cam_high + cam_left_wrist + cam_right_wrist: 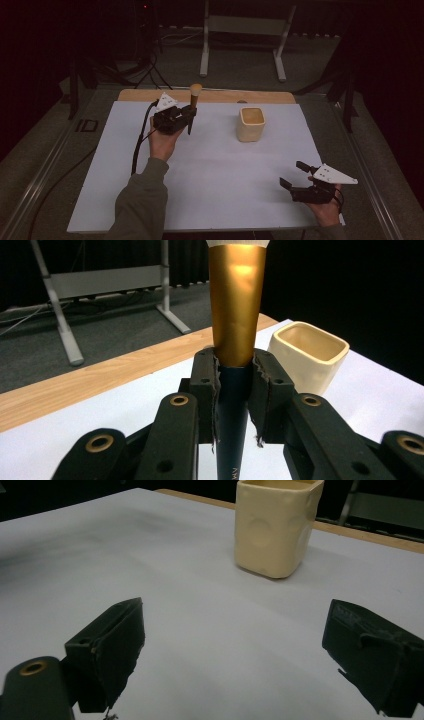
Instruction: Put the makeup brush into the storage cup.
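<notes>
Currently:
Left gripper (235, 385): jaws clamped on upright brush (236, 305).
Right gripper (240, 655): jaws apart, idle.
Advice: keep brush vertical over cup (310, 352).

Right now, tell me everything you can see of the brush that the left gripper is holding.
The brush is a makeup-type brush with a rounded tan bristle head at the top, a gold metallic-looking ferrule that widens upward, and a dark tapering handle with small pale lettering near its lower end. It stands roughly upright, bristles up, lifted above the white table cover. The left gripper is shut on it, its pads pressing the handle just under the ferrule. It sits left of the cream cup, apart from it.
</notes>
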Tool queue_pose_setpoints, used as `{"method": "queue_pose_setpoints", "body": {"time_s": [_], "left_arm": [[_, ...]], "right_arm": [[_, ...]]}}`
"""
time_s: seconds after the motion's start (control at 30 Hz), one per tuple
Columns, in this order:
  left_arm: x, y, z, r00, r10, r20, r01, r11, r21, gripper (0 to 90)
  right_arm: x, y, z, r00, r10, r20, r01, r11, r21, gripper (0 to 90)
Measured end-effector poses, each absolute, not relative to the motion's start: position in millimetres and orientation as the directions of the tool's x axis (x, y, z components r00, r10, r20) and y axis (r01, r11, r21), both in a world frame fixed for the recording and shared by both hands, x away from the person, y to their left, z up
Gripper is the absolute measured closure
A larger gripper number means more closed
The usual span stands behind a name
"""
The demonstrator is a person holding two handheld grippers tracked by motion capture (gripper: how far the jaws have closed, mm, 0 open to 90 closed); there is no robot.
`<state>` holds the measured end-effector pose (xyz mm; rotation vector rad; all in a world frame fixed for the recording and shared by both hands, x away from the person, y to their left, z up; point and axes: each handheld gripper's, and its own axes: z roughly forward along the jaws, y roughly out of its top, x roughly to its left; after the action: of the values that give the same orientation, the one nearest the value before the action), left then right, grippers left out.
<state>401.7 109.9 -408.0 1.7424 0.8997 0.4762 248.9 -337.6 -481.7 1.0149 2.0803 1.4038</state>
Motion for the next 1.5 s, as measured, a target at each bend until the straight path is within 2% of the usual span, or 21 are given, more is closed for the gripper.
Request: {"method": "queue_pose_setpoints", "body": {"time_s": [1.5], "left_arm": [[436,51,-392,0.675,0.735,-0.068,0.283,-0.171,0.944,74.9]], "right_arm": [[249,-338,-481,-0.641,0.765,0.059,0.331,0.206,0.921,9.9]]}}
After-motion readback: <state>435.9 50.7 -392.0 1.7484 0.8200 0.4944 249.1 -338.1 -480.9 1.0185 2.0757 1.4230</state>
